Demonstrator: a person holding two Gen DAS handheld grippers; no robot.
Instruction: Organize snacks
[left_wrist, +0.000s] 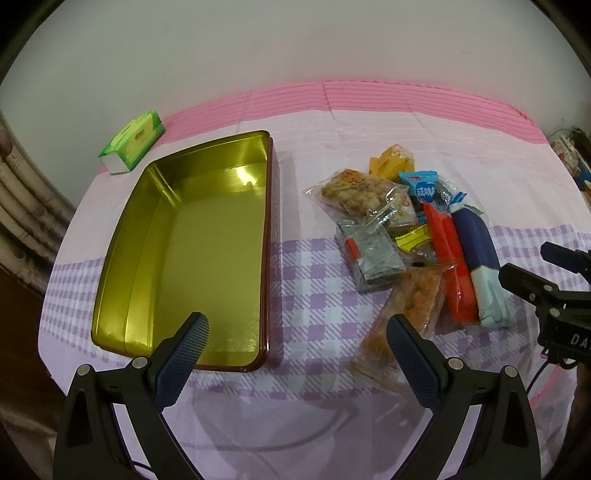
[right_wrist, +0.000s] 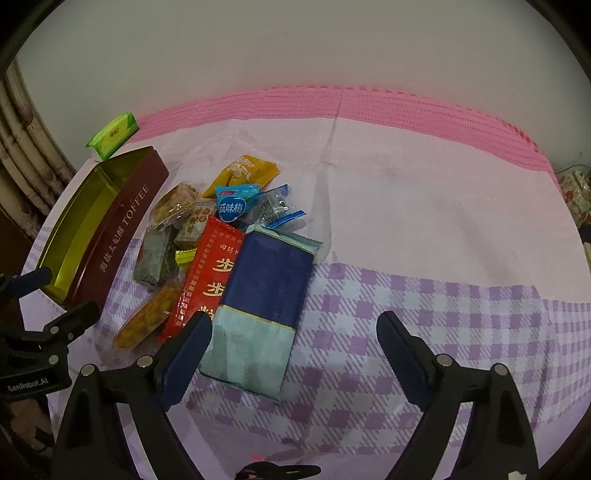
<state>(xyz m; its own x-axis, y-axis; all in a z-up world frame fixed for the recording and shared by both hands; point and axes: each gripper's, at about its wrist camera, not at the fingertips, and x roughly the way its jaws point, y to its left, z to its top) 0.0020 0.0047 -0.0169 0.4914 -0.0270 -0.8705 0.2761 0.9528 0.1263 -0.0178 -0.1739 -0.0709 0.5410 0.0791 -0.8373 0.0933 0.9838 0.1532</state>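
An open toffee tin, gold inside and maroon outside, lies empty on the left of the table; the right wrist view shows it too. To its right is a pile of wrapped snacks. It includes a long blue-and-teal packet, a red packet, an orange crispy bar, a grey-green block and a yellow wrapper. My left gripper stands open over the tin's near right corner, holding nothing. My right gripper is open above the blue-and-teal packet's near end, with its pads clear of the packet.
A green tissue pack sits at the table's far left edge by the wall. The checked purple and pink cloth is bare right of the pile. A curtain hangs at the left. Black frame of the other gripper shows at the right.
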